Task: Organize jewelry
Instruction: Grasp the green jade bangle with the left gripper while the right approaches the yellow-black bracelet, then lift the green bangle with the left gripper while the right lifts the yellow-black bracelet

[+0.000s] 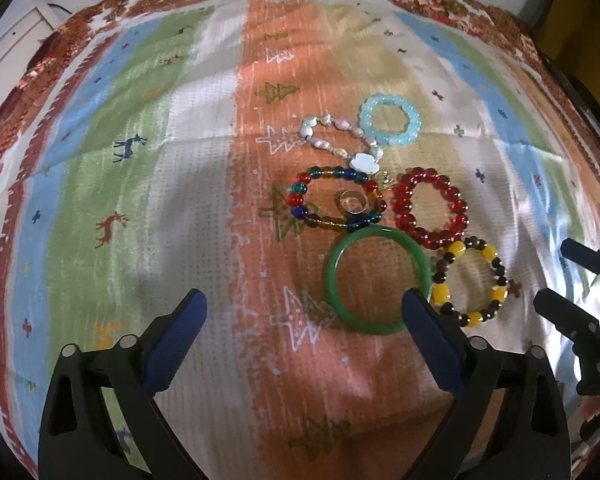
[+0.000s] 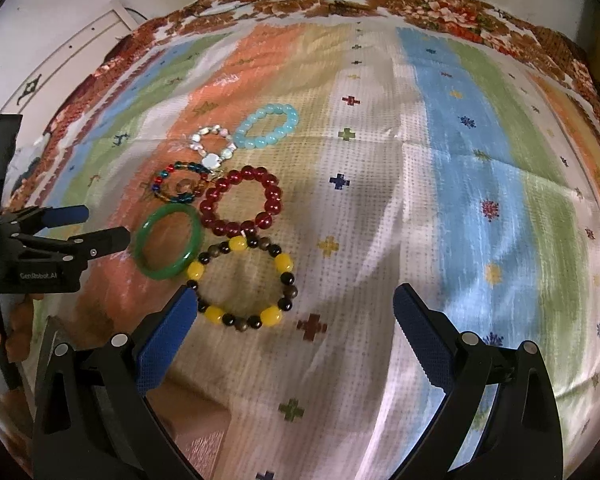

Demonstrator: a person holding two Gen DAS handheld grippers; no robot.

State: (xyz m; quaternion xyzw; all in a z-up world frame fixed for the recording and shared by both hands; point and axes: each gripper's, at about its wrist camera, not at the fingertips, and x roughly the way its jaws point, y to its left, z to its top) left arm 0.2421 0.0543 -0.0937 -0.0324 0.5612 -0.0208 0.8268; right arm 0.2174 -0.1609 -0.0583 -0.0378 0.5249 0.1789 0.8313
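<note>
Several bracelets lie clustered on a striped cloth. A green bangle (image 1: 376, 282) (image 2: 168, 242) is nearest my left gripper (image 1: 304, 308), which is open and empty, its right fingertip over the bangle's rim. Beside the bangle lie a yellow-and-black bead bracelet (image 1: 470, 280) (image 2: 242, 282), a red bead bracelet (image 1: 430, 208) (image 2: 242, 200), a multicoloured bead bracelet (image 1: 334, 198) (image 2: 180, 186) with a clear ring (image 1: 352, 202) inside it, a pale shell bracelet (image 1: 340, 140) (image 2: 214, 146) and a light blue bead bracelet (image 1: 390, 120) (image 2: 266, 126). My right gripper (image 2: 296, 306) is open and empty, just short of the yellow-and-black bracelet.
The striped cloth (image 1: 140, 160) (image 2: 460, 160) with small tree and deer motifs covers the surface, edged by a brown floral border (image 2: 420, 4). A white wall and cabinet (image 2: 60, 52) stand at the far left. A hand (image 2: 4, 332) holds the left gripper's handle.
</note>
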